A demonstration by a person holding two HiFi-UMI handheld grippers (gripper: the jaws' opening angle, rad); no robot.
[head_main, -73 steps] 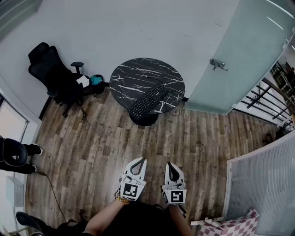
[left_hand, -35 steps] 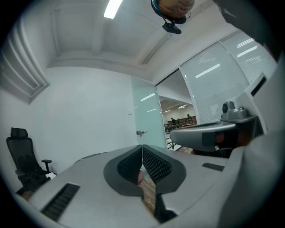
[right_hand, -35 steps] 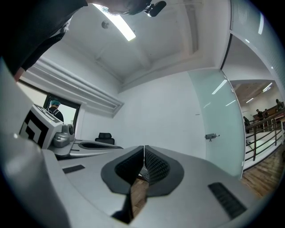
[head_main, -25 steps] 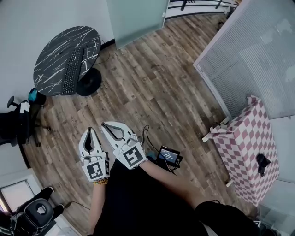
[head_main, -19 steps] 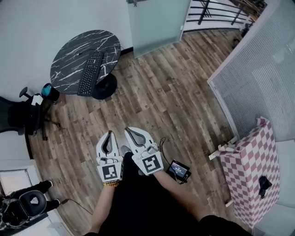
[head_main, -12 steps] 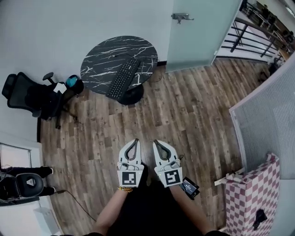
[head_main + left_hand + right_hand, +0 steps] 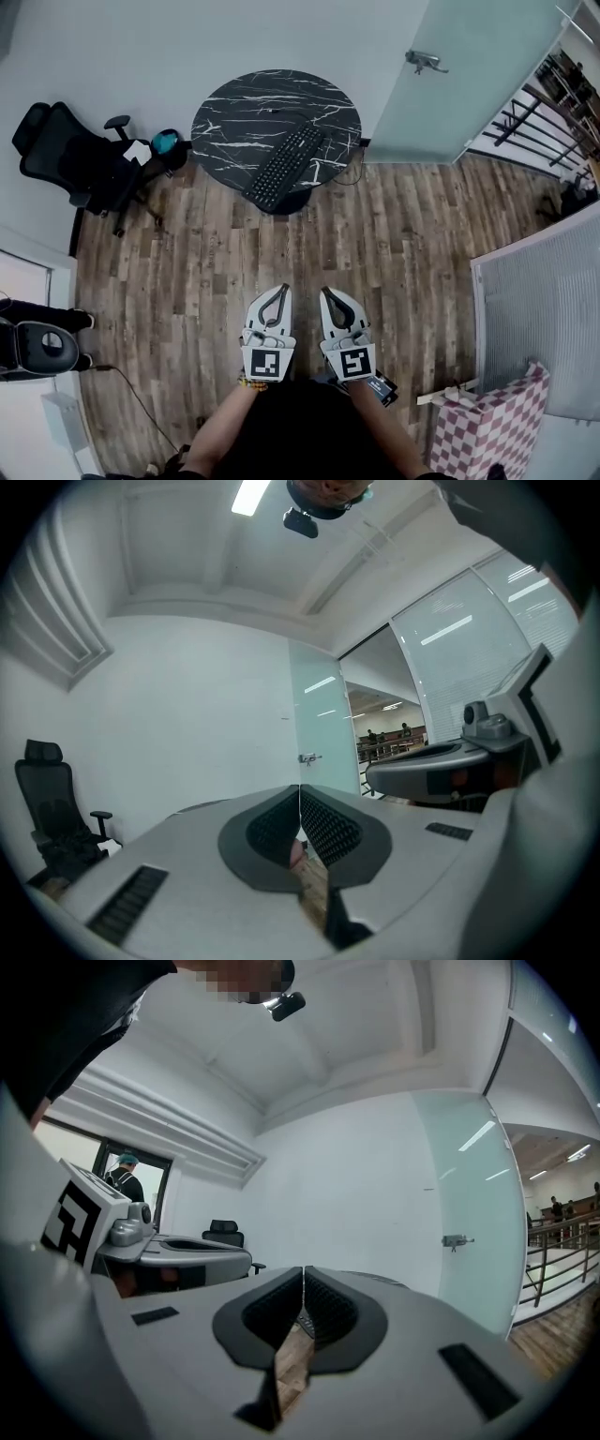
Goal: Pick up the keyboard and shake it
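A black keyboard [image 7: 285, 166] lies diagonally near the front right edge of a round black marble table [image 7: 244, 122] at the top of the head view. My left gripper [image 7: 282, 290] and right gripper [image 7: 324, 292] are held side by side low in that view, far from the table, both shut and empty. In the left gripper view my left gripper [image 7: 299, 789] shows its jaws closed together. In the right gripper view my right gripper [image 7: 303, 1270] is closed too, with a sliver of the keyboard [image 7: 300, 1320] visible behind the jaws.
A black office chair [image 7: 80, 161] stands left of the table with a teal object [image 7: 166, 142] beside it. A frosted glass door [image 7: 469, 84] is at the upper right, a railing [image 7: 553, 122] beyond it. A pink checked box [image 7: 487, 441] sits at the lower right on the wood floor [image 7: 394, 244].
The head view has swung round: the table and keyboard moved from the upper left to the top middle. Both grippers stay shut, side by side in front of the person.
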